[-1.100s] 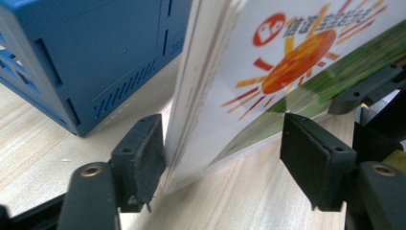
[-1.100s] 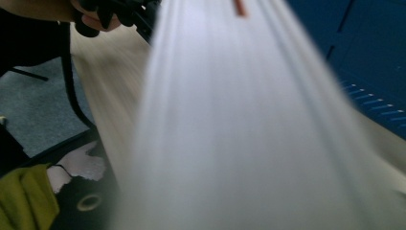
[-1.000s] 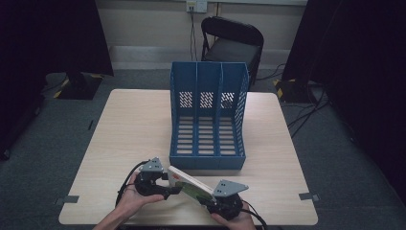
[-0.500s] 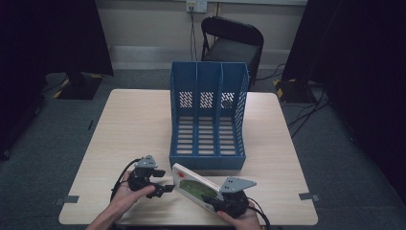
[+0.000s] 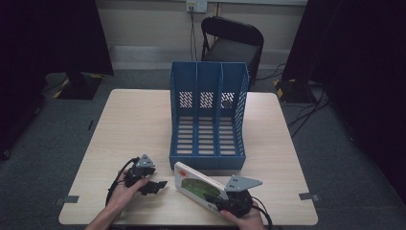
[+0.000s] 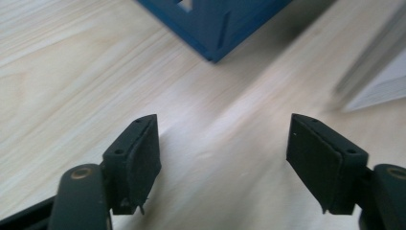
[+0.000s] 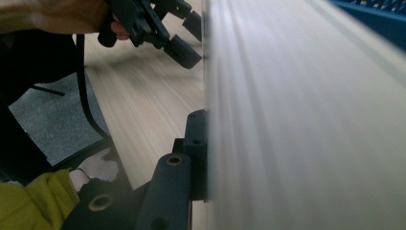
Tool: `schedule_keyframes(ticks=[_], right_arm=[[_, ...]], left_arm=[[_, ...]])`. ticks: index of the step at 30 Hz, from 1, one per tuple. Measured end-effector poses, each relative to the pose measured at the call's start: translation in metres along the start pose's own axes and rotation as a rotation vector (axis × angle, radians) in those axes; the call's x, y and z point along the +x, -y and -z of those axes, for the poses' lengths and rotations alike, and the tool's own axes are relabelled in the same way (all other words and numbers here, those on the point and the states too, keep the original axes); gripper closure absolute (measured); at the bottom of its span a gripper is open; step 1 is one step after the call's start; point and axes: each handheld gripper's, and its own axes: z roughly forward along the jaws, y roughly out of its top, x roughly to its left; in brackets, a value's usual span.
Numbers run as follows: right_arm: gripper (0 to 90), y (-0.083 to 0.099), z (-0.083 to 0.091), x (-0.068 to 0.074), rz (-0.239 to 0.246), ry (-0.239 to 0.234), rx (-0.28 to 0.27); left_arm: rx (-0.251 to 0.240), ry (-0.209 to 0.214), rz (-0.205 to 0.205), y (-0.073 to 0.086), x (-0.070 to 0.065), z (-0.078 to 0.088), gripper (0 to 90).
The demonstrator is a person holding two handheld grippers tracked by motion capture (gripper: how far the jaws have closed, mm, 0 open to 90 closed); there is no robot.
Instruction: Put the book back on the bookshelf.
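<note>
Book (image 5: 197, 186): clamped at its near end by the right gripper (image 5: 229, 200); long axis slanted toward the file rack (image 5: 208, 143), just beyond.
Left gripper (image 5: 154, 186): jaws just opened, nothing between, book beside it.

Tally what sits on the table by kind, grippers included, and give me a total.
Blue file rack, three slots: 1
Book, white cover with green picture, clamped in the right gripper: 1
Handheld grippers, counting that one and the open left gripper, which holds nothing: 2
Total: 4
</note>
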Motion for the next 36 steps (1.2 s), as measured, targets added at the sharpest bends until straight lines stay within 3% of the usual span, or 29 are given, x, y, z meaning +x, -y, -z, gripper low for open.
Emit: schedule_keyframes(ticks=[4, 8, 9, 11, 22, 25, 36], right_arm=[[76.4, -0.002, 0.004, -0.001, -0.006, -0.001, -0.014], [76.4, -0.005, 0.007, -0.002, -0.006, -0.009, -0.02], [76.5, -0.007, 0.009, -0.001, -0.003, -0.013, -0.024], [76.5, -0.009, 0.011, -0.001, 0.007, -0.01, -0.025], [76.5, -0.019, 0.021, -0.002, 0.015, -0.015, -0.054], [76.5, -0.023, 0.026, -0.001, 0.014, -0.012, -0.066], [76.5, -0.036, 0.035, 0.004, 0.042, -0.024, -0.092]], left_arm=[[0.002, -0.052, -0.019, 0.001, 0.002, -0.004, 24.2], [-0.003, -0.076, -0.023, 0.002, 0.003, -0.007, 19.3], [-0.008, -0.077, -0.023, 0.002, 0.004, -0.008, 14.7], [-0.033, -0.085, -0.024, 0.005, 0.007, -0.009, 13.4], [-0.072, -0.105, -0.003, 0.011, 0.01, -0.013, 1.1], [-0.093, -0.108, 0.008, 0.013, 0.011, -0.014, 0.0], [-0.087, -0.108, 0.002, 0.013, 0.011, -0.013, 0.0]])
